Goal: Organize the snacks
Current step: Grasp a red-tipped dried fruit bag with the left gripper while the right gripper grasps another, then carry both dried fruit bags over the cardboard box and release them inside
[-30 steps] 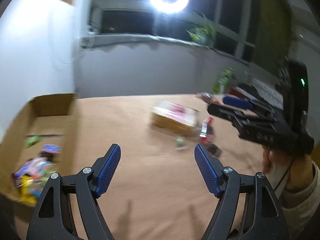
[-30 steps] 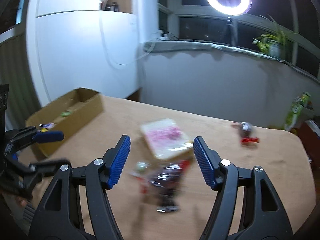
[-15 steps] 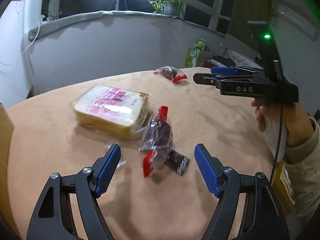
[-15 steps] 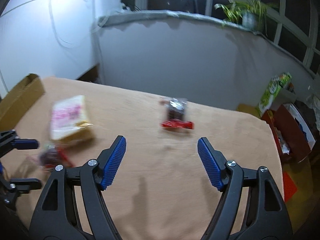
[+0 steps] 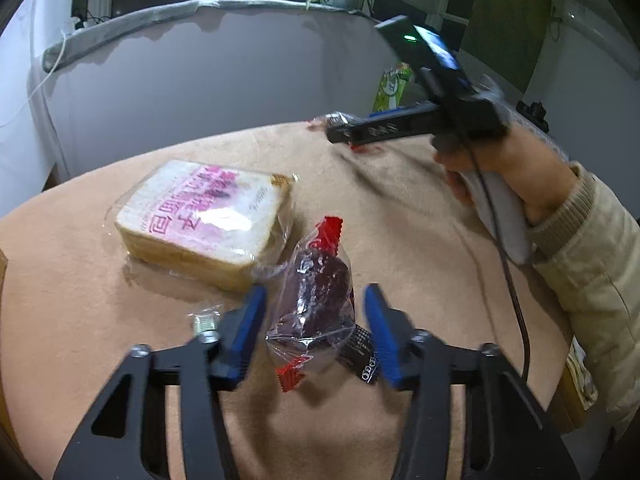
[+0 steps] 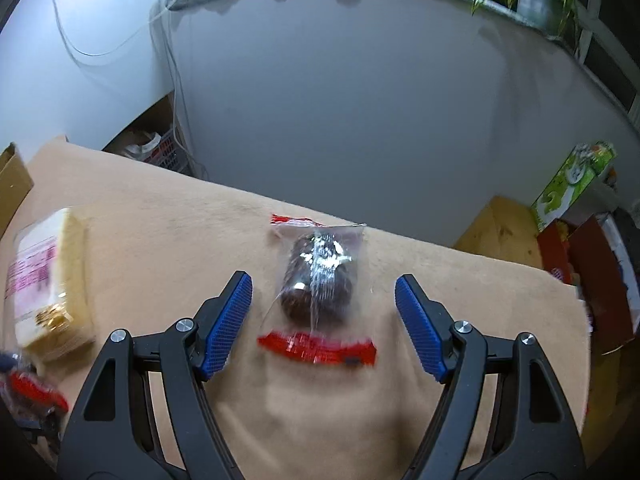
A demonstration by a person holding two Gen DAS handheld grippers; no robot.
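Blue-padded left gripper (image 5: 312, 326) now straddled a red-ended pastry packet (image 5: 314, 300), fingers narrowed but not clamped. Right gripper (image 6: 323, 322) likewise arrived over second packet (image 6: 318, 280), fingers wide apart. Both pickups apparently imminent.

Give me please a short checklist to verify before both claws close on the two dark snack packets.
1. Left claw open around near packet: ok.
2. Right claw open around far packet: ok.
3. Bread pack outside the left fingers: ok.
4. Small black sachet under near packet, may be pinched too: not ok.
5. Fingers low enough on the table: cannot tell.
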